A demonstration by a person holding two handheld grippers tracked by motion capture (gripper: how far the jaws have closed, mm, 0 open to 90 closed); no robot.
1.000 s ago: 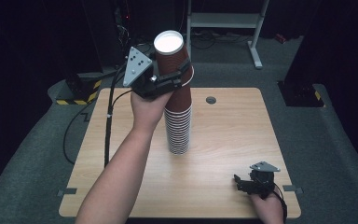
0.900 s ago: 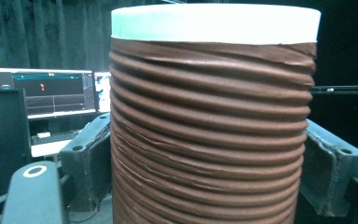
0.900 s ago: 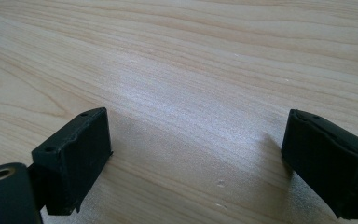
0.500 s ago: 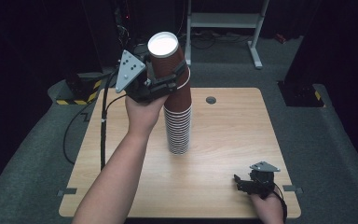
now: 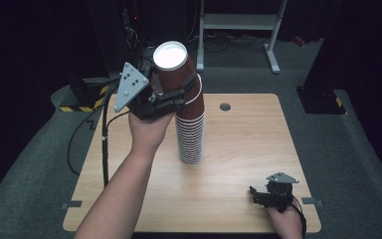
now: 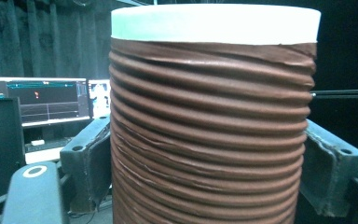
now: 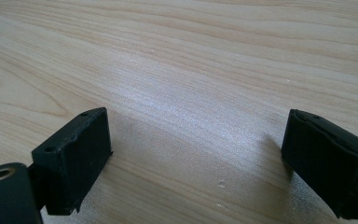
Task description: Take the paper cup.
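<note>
A tall stack of brown paper cups (image 5: 190, 134) stands near the middle of the wooden table (image 5: 248, 129). My left gripper (image 5: 171, 97) is shut on the top cup (image 5: 176, 69), which leans left with its white inside facing up; its lower end overlaps the stack's top. In the left gripper view the ribbed cup (image 6: 209, 140) sits squeezed between both fingers (image 6: 88, 172). My right gripper (image 5: 261, 195) rests at the table's near right corner, open. In the right gripper view it (image 7: 196, 158) has bare wood between its jaws.
The left gripper's cable (image 5: 104, 139) hangs off the table's left side. A small round grommet (image 5: 225, 106) sits in the table's far edge. A metal stand (image 5: 238, 25) is on the floor behind. Monitors (image 6: 46, 100) glow in the dark background.
The left hand has tipped the top cup further to the left and slightly down, with the gripper turning along with it. The right gripper has stayed still.
</note>
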